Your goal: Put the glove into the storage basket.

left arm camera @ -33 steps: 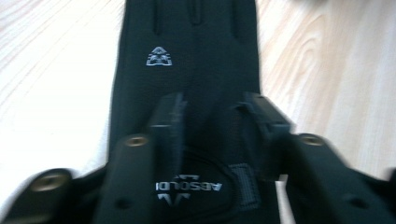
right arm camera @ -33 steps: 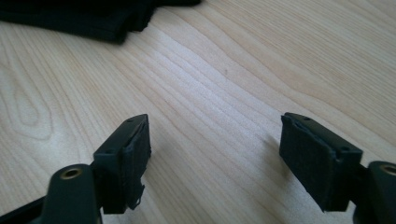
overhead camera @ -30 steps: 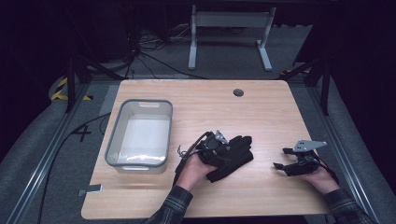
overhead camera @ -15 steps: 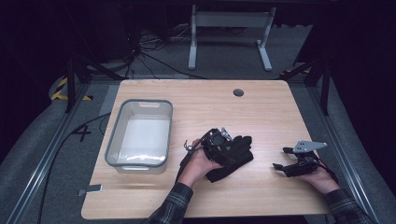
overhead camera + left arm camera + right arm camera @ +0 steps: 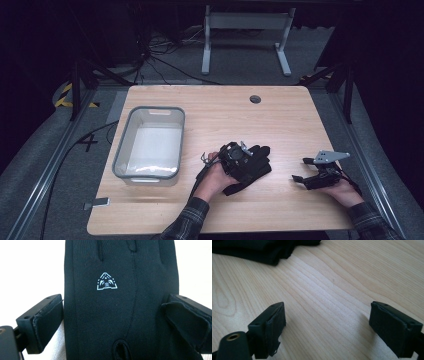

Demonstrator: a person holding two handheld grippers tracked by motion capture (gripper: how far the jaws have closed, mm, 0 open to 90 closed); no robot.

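While the left gripper (image 5: pixel 248 161) hangs over the black glove (image 5: pixel 252 167) near the middle of the table (image 5: pixel 280 120), its jaws have just been opening. Left gripper view: glove (image 5: pixel 120 302) lies flat between the two pads, a small white three-cornered logo (image 5: pixel 106 281) facing up. Left pad stands just clear of the glove's edge; right pad sits at or over the other edge, contact hard to tell. No squeeze visible in the cloth. Reads as a release, or a spread ahead of a fresh grip; cannot say which.

Right gripper (image 5: pixel 299 176) rests low near the table's right edge, well apart from the glove. Right gripper view: jaws wide apart, bare wood between them, dark folds of the glove (image 5: pixel 249 251) at the top left corner of the view.

Clear plastic bin (image 5: pixel 150 144) on the left part of the table, empty as far as visible. Glove sits to the right of it, apart from it.

Judgement on progress: the glove is spread out on the wood, fingers pointing away from the person, strap or cuff trailing toward the near edge. If the bin is the goal, nothing has gone in and the whole carry remains. If laying the glove flat is the goal, that looks nearly finished.
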